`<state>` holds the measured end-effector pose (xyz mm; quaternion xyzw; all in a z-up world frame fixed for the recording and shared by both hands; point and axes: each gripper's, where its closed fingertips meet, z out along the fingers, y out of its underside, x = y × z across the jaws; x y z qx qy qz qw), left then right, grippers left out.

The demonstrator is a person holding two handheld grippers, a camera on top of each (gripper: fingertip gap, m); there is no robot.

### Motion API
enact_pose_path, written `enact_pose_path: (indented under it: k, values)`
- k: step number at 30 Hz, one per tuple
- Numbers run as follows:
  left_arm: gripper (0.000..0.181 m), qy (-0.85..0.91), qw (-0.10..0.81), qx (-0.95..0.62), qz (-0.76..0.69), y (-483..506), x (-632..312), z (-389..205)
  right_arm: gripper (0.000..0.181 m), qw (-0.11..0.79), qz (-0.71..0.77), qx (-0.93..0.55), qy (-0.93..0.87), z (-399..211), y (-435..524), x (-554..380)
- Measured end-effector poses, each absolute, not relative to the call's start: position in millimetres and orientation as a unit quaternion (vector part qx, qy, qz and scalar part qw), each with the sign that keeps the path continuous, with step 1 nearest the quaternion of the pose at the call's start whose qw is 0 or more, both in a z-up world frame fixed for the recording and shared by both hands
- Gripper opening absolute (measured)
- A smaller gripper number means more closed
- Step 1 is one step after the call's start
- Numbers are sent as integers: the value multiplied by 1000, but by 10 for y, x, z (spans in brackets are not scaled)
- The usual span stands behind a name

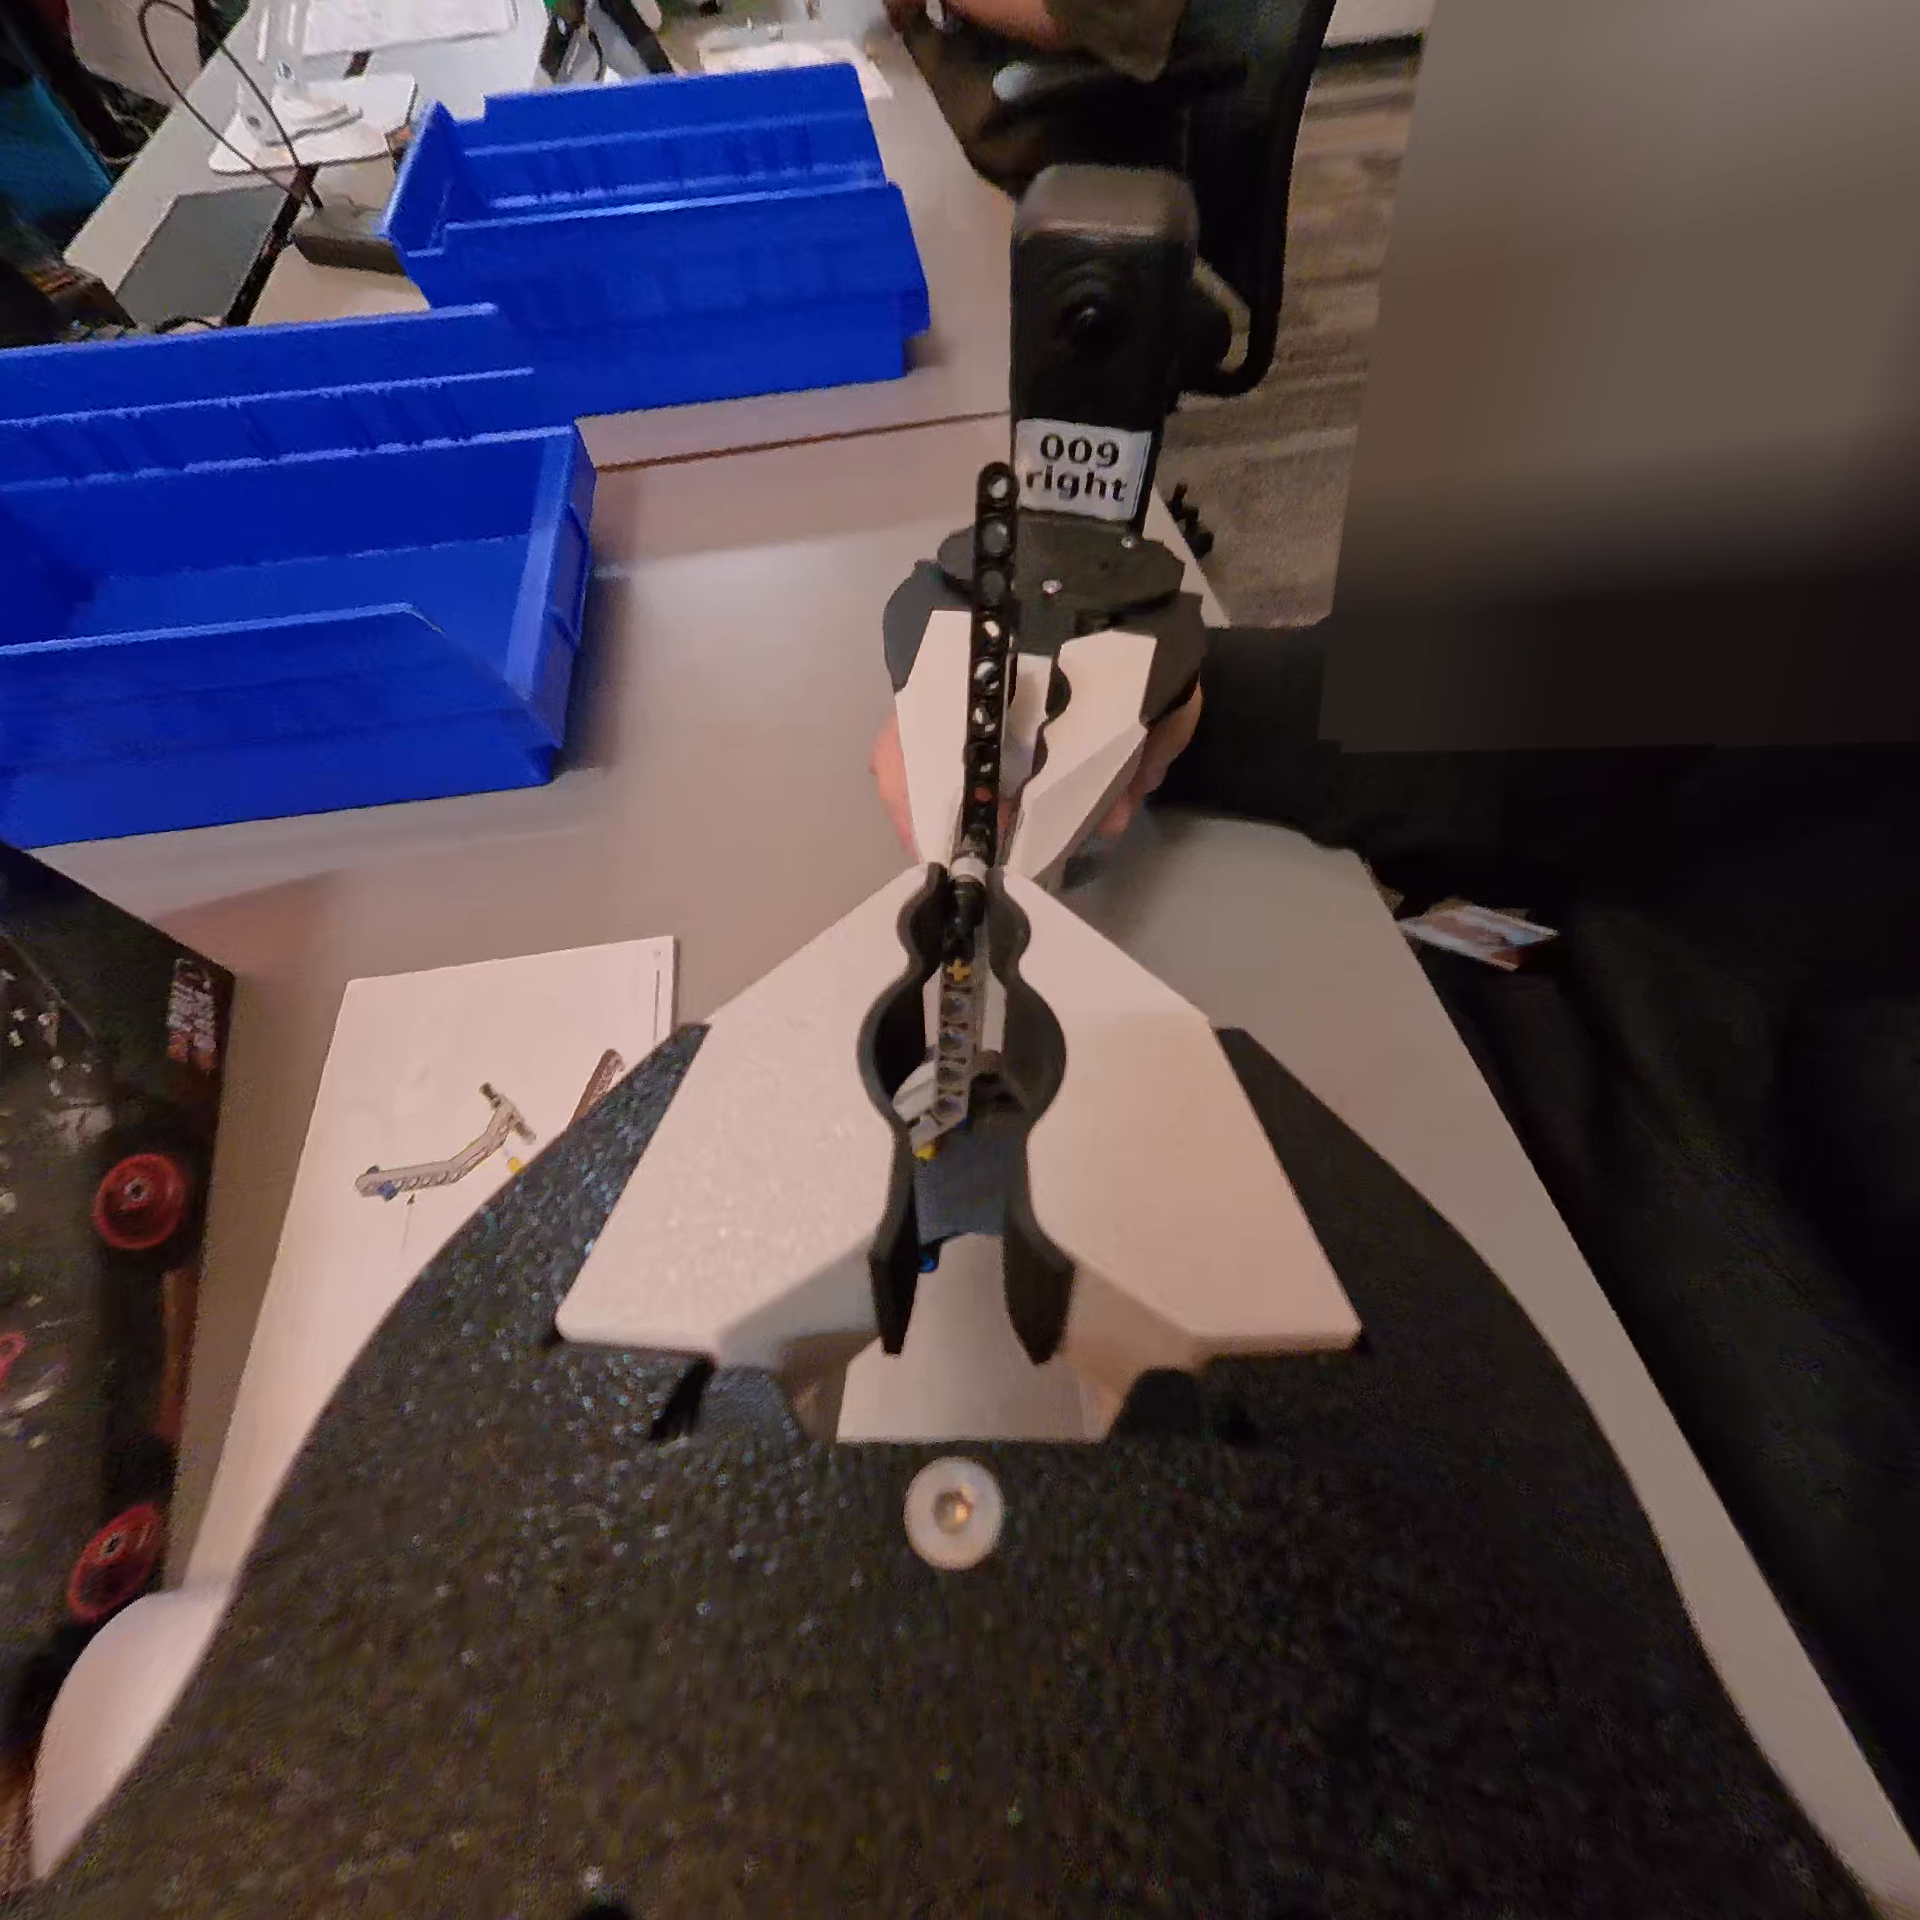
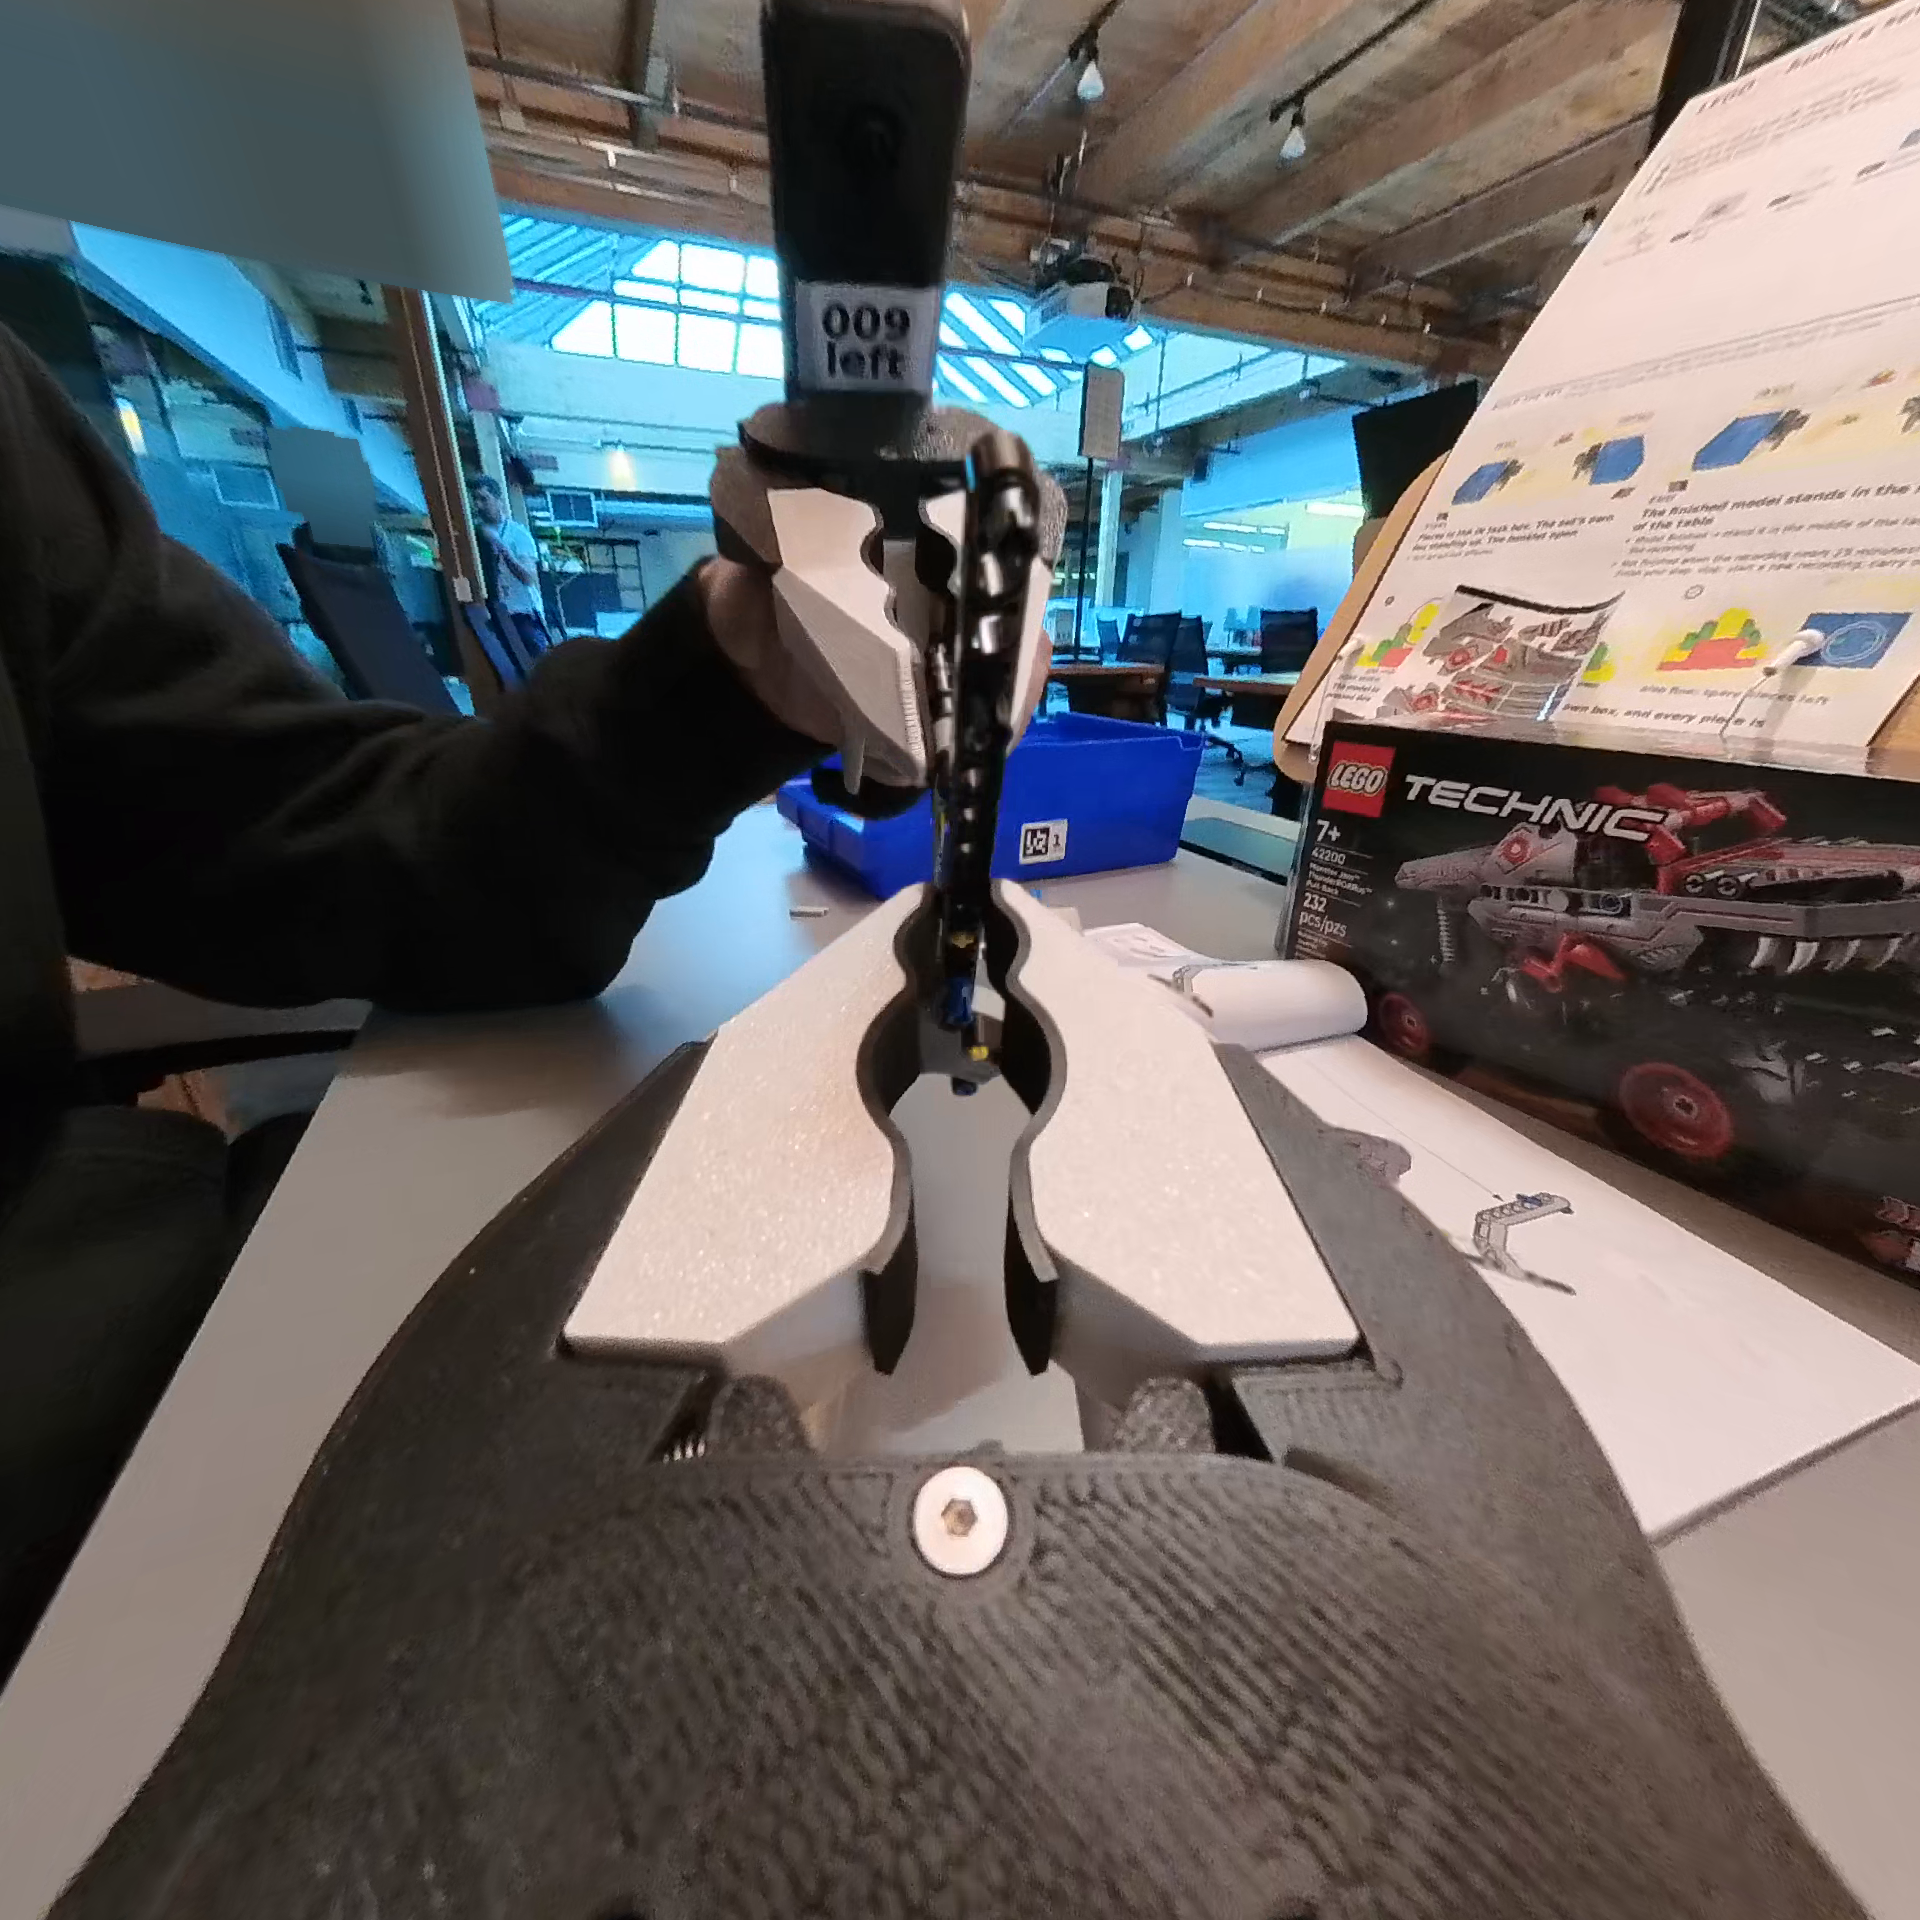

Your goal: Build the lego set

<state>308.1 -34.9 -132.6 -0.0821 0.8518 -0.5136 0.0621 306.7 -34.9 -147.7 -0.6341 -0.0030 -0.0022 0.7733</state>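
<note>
My left gripper (image 1: pixel 961 883) and my right gripper (image 2: pixel 961 899) meet tip to tip above the grey table (image 1: pixel 727 644). A long black beam with holes (image 1: pixel 989 665) rises upright from where they meet; it also shows in the right wrist view (image 2: pixel 987 623). The left gripper is shut on a grey beam (image 1: pixel 956 1039) joined to the black beam's lower end. The right gripper is shut on a small dark part with blue pins (image 2: pixel 958 1003) at that same end. The right gripper (image 1: pixel 982 847) faces me in the left wrist view, and the left gripper (image 2: pixel 920 764) faces me in the right wrist view.
Blue bins (image 1: pixel 312 623) stand at the table's back left, with another blue bin (image 2: pixel 1101 800) behind the grippers. The open instruction booklet (image 1: pixel 468 1091) lies under the grippers. The set's box (image 2: pixel 1610 935) and a leaning instruction board (image 2: pixel 1714 416) stand beside it. A dark sleeve (image 2: pixel 312 779) rests on the table. My two grippers' fingertips are within a few centimetres of each other.
</note>
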Motion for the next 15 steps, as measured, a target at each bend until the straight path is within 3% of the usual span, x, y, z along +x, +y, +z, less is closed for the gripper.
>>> enact_pose_path:
  k: [1, 15]
  values:
    - [5, 846, 58, -85, -524, -358, 3088, -1306, 5, 779, -6, -627, -2, -1455, -364, 3074]
    - [5, 790, 59, -101, -602, -519, 3171, -1123, 5, 840, -17, -541, 32, -1170, -563, 3189]
